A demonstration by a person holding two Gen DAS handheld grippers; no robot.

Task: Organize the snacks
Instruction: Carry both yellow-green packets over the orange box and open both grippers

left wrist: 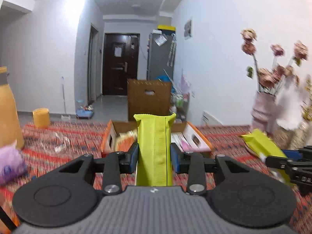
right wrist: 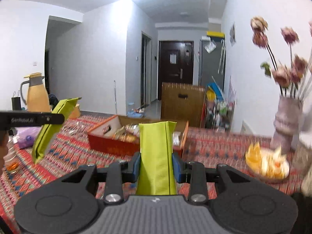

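Left wrist: left claw around lime packet, box seemingly behind.

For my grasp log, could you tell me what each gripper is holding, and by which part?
The left gripper pinches a green snack packet across its lower middle; the right gripper holds a second green packet likewise.

Your left pouch: lower end hidden behind gripper body. Right pouch: same. Box contents blurred, snacks unreadable. Plate far right smeared, food unclear. Flowers blurred. Kettle cut by left edge.
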